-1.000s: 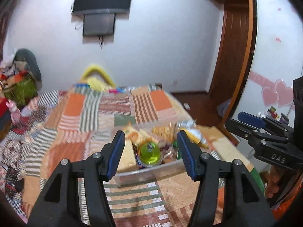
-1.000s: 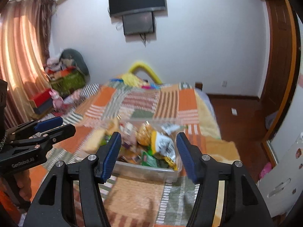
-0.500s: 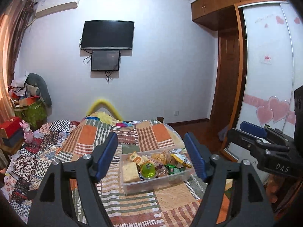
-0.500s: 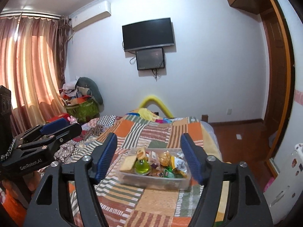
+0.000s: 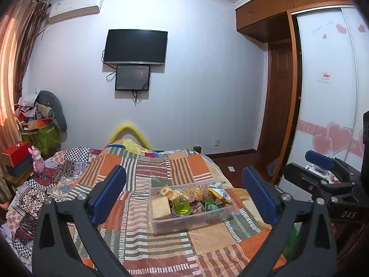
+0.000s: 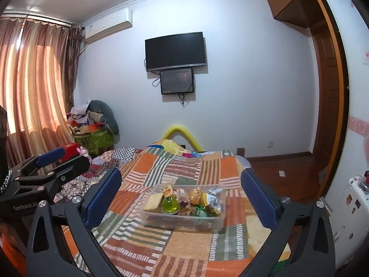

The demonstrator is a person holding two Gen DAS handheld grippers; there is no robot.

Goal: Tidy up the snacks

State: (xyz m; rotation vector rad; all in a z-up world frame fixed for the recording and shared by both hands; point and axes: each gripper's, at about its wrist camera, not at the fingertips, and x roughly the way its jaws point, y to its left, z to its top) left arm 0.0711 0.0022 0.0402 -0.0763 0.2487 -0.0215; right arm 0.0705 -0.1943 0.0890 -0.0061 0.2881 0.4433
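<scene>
- Snacks sit in a clear plastic bin point(image 5: 191, 219) point(image 6: 184, 219) on the near end of the bed: green jelly cup point(image 5: 181, 206) point(image 6: 170, 204), pale cracker pack point(image 5: 161, 207) point(image 6: 153, 200), yellow chip bag point(image 5: 218, 194) point(image 6: 211, 202), small green packets; print too small to read.
- Bin rests on a patchwork quilt point(image 5: 147, 173) point(image 6: 184, 168), orange, green and striped squares.
- Left gripper point(image 5: 184, 196) wide open, holding nothing, well back from the bin.
- Right gripper point(image 6: 181, 198) also spread wide and empty, apart from the bin.
- Room: wall TV point(image 5: 135, 46) point(image 6: 175, 51) with a smaller screen point(image 5: 133, 78) point(image 6: 177, 81) under it, air conditioner point(image 5: 76, 7) point(image 6: 108, 25) top left, yellow foam arch point(image 5: 129, 132) point(image 6: 182, 133) at the far end of the bed.
- Left view only: wardrobe door with pink hearts point(image 5: 332, 136); right gripper's body at the edge reads "DAS".
- Right view only: orange curtains point(image 6: 34, 80) in full; left gripper's body reads "GenRobot.AI".
</scene>
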